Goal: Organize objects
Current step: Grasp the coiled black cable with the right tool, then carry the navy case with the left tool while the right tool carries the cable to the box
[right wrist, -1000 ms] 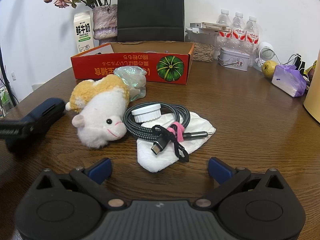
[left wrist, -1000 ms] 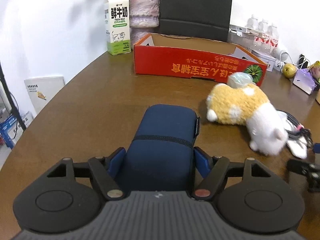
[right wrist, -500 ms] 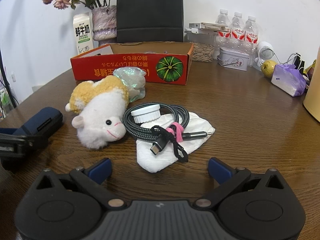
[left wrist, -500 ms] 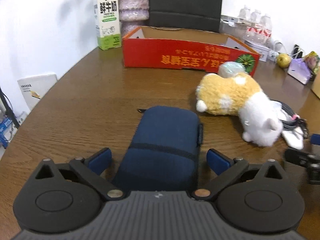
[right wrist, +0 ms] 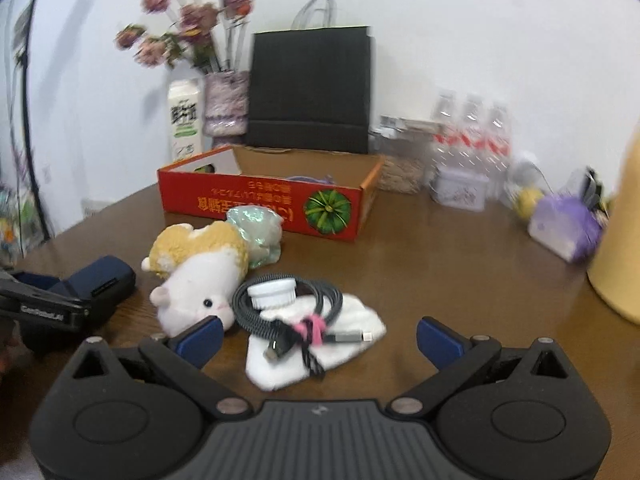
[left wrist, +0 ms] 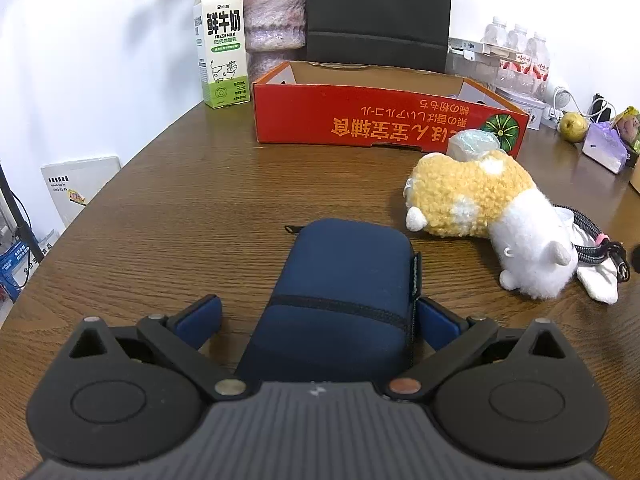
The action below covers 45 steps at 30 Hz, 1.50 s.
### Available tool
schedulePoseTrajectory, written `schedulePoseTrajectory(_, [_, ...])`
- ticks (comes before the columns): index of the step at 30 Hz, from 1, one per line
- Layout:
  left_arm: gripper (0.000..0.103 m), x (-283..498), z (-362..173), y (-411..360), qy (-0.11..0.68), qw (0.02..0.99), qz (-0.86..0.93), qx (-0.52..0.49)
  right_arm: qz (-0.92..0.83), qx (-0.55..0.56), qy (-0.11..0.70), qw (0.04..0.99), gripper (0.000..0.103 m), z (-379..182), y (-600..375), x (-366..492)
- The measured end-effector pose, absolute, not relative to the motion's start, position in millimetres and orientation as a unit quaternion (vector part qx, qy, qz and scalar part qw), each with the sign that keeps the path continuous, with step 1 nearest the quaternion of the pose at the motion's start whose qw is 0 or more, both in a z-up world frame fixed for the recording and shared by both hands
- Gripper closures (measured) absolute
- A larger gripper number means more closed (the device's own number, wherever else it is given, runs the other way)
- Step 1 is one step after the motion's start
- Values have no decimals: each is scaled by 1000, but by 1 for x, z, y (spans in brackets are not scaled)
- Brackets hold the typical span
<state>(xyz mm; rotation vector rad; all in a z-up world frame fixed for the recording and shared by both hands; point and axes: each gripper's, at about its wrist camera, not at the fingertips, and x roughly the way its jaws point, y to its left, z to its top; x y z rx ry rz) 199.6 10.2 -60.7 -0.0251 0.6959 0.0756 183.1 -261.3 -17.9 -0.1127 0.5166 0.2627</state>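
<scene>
A navy zip case [left wrist: 344, 280] lies on the brown table [left wrist: 180, 208]. My left gripper [left wrist: 318, 318] straddles its near end, open, both blue pads off its sides. A yellow-and-white plush toy [left wrist: 480, 208] lies to the case's right. In the right wrist view, which is blurred, the case [right wrist: 100, 284] and the left gripper [right wrist: 40, 308] sit at the far left. My right gripper [right wrist: 320, 340] hangs open above the table, nothing between its fingers. Just ahead of it lie a coiled cable [right wrist: 288, 312], a white cap [right wrist: 272, 294] and a white cloth [right wrist: 352, 320].
An open red cardboard box [left wrist: 380, 120] stands at the back, a crinkly plastic bag [right wrist: 256, 228] in front of it. Behind are a milk carton [left wrist: 220, 60], a flower vase [left wrist: 274, 20] and a black paper bag [right wrist: 308, 92]. Water bottles [right wrist: 472, 136], a purple pack [right wrist: 564, 228] and a yellow container [right wrist: 620, 248] crowd the right.
My left gripper's jaws opened off the navy case, which stays on the table. My right gripper rose and tipped upward, so its view now shows more wall.
</scene>
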Motion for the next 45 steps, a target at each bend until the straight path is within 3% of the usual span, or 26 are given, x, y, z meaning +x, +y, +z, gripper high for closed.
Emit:
schedulePoseTrajectory(14, [0,199,-60,10,341,939,37,-12,218,-80,317,919,18,-37,-245,249])
schedulePoseTrajectory(26, [0,200,-61,10,341,939,37,-12,211,-50,304,928,19,-45,-248,254])
schedulePoseTrajectory(45, [0,200,-61,10,341,939,37,-11,169,-42,215,961,21,-28,-240,185])
